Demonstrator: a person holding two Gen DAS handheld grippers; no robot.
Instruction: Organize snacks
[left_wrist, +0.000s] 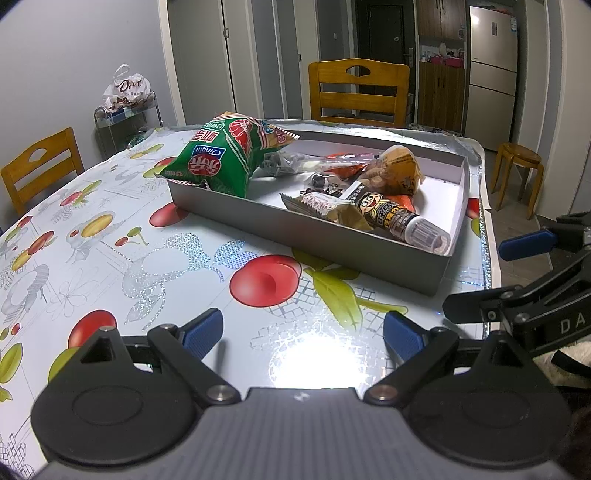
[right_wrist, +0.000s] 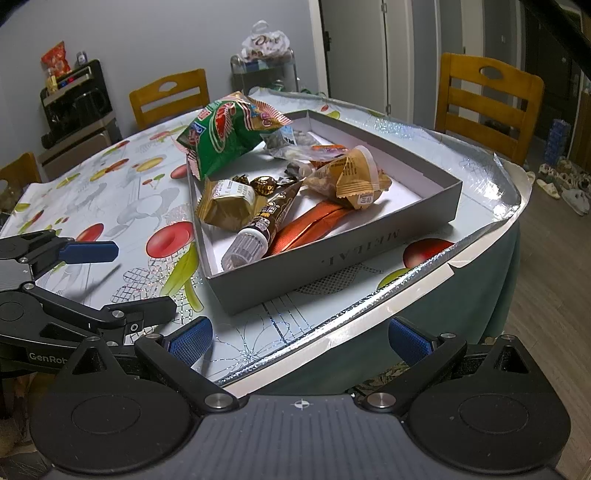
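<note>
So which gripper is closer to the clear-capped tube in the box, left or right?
Hard to call; the right looks slightly nearer. The right gripper hovers over the table edge facing the tube; the left gripper sits back over the tablecloth, on the box's other side. Both are open and empty.

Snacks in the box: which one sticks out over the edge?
The big green bag; it leans over the grey box's far corner, others lie inside.

We see our left gripper (left_wrist: 303, 334) spread wide over the fruit-print tablecloth (left_wrist: 110, 236), holding nothing — beyond it the grey box (left_wrist: 332, 236) carries a green snack bag (left_wrist: 225, 155) leaning over its rim.
</note>
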